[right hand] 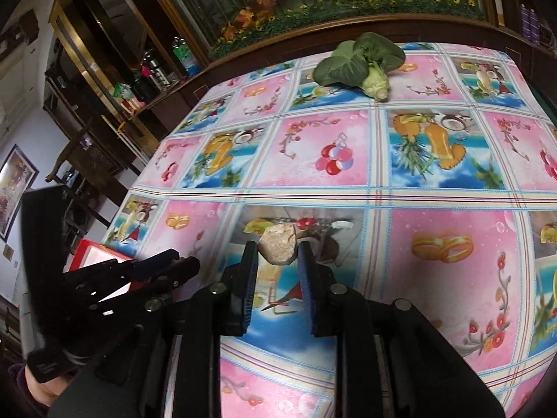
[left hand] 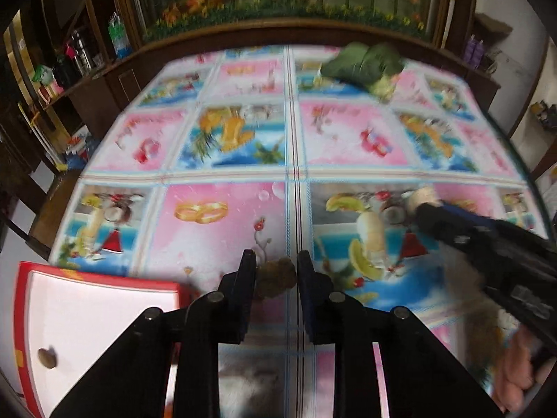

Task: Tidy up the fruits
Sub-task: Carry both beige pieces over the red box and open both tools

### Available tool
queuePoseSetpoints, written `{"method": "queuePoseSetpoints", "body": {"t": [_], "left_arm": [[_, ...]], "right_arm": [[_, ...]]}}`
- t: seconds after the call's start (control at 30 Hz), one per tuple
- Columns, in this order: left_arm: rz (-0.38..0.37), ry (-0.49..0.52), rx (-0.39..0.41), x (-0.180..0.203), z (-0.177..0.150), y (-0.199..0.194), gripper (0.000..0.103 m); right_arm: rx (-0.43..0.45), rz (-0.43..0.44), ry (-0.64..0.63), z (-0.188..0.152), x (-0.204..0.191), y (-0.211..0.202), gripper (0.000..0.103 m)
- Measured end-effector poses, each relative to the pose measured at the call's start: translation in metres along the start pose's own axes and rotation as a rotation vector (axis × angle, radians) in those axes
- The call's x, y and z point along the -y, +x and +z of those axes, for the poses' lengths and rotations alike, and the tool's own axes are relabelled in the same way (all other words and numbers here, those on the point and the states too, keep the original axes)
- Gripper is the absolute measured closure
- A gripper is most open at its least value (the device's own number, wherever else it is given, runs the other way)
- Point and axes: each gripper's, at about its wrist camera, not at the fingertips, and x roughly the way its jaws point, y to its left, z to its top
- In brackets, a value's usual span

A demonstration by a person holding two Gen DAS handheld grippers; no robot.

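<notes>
My left gripper (left hand: 275, 266) is shut on a small brown rough fruit (left hand: 276, 277) just above the patterned tablecloth (left hand: 222, 230). A red tray with a white inside (left hand: 97, 310) lies at the lower left, holding one small brown fruit (left hand: 47, 357). My right gripper (right hand: 278, 254) is shut on a pale beige lumpy piece (right hand: 278, 244) held over the cloth (right hand: 435, 278). The right gripper also shows in the left wrist view (left hand: 423, 203), far right. The left gripper (right hand: 188, 266) shows at the left of the right wrist view, over the tray (right hand: 92, 256).
A green leafy cabbage (right hand: 362, 64) lies at the far side of the table, also in the left wrist view (left hand: 365, 66). A dark wooden cabinet with shelves and bottles (right hand: 132, 80) stands behind and to the left.
</notes>
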Motion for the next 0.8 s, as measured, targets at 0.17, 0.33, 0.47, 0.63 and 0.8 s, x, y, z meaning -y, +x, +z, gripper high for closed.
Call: {"method": "queuePoseSetpoints", "body": {"t": [0.17,0.33,0.47,0.63,0.8], "left_arm": [[0.019,-0.008,0.133,-0.028,-0.019,-0.071,0.08],[0.117,-0.07,0.25,-0.082,-0.064,-0.139,0.08],[0.222,-0.149,0.283,-0.128,-0.108,-0.174,0.08],[0.305,-0.226,0.267,-0.172,-0.155,-0.189,0.08],[0.308,-0.303,0.215,-0.208,-0.179,-0.173,0.08]], "right_arm": [[0.022,0.058,-0.034,-0.005,-0.016,-0.01,0.078],[0.05,0.119,-0.118,-0.021,-0.046,-0.023,0.078],[0.078,0.192,-0.193,-0.037,-0.078,-0.034,0.078],[0.042,0.3,-0.254,-0.063,-0.14,-0.036,0.078],[-0.044,0.433,-0.304,-0.099,-0.207,-0.022,0.078]]}}
